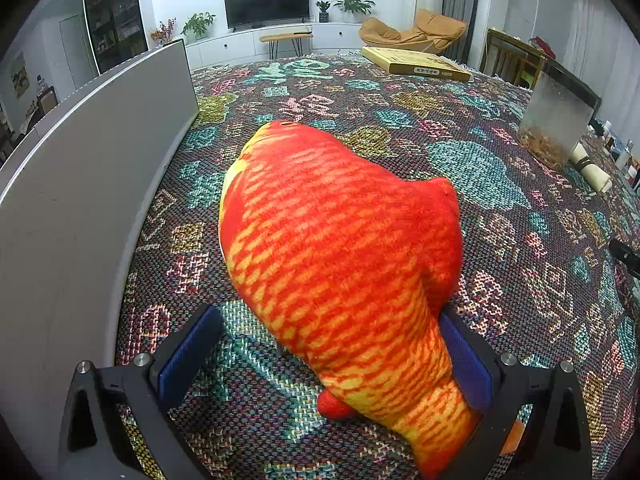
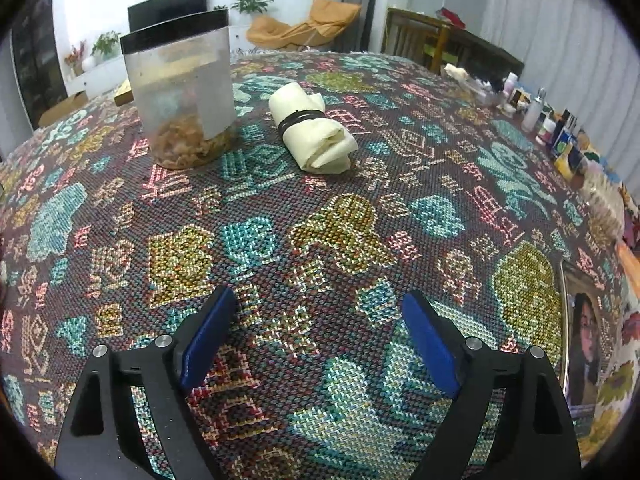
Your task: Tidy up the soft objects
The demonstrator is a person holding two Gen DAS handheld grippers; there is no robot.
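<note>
Straddling plush fish (image 1: 340,248) loosely, left hand-held gripper (image 1: 324,344) spread | right hand-held gripper (image 2: 320,336) spread, empty

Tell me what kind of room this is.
Most likely a home living room: a flat television on a low white cabinet, a tan lounge chair, potted plants, and a table under a woven patterned cloth.
</note>
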